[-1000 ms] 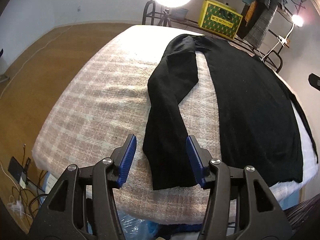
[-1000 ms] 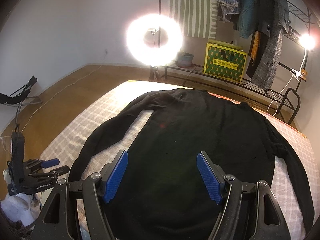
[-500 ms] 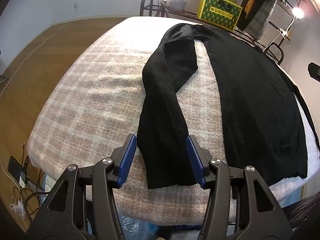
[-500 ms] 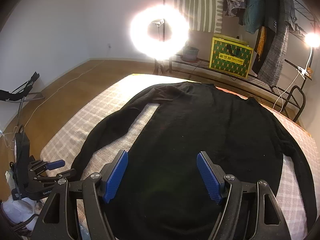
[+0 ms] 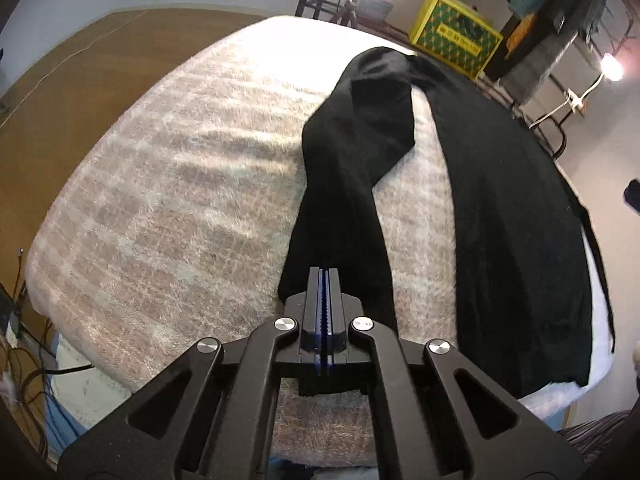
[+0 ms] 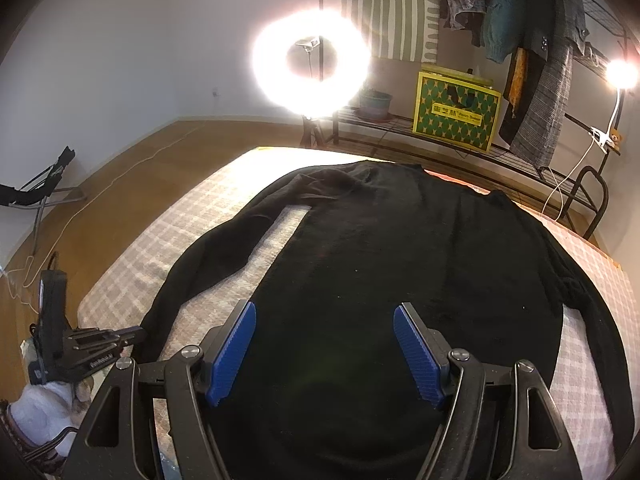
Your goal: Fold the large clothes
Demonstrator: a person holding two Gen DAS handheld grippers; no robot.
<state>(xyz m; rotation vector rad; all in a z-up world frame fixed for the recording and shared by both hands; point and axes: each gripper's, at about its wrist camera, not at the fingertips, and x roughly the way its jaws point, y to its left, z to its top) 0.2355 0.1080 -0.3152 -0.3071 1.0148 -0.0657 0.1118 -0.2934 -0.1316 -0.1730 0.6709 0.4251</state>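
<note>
A large black sweater (image 6: 360,280) lies flat, front down or up I cannot tell, on a checked bed cover (image 6: 132,264). Its left sleeve (image 5: 352,160) runs down toward the bed's near edge, apart from the body (image 5: 520,220). My left gripper (image 5: 324,276) is closing, jaws pressed together on the sleeve's cuff end; the right wrist view shows it (image 6: 136,332) at the sleeve tip. My right gripper (image 6: 324,344) hovers open over the sweater's lower hem, with nothing between its blue pads.
A bright ring light (image 6: 310,62) stands past the bed's far end, next to a low rack with a yellow box (image 6: 456,116) and hanging clothes (image 6: 540,60). Cables (image 5: 24,360) lie on the wooden floor left of the bed. A tripod (image 6: 40,192) stands at far left.
The left gripper sank onto the sleeve's end and its jaws went from wide apart to shut. The right gripper stayed open over the hem, tilting slightly.
</note>
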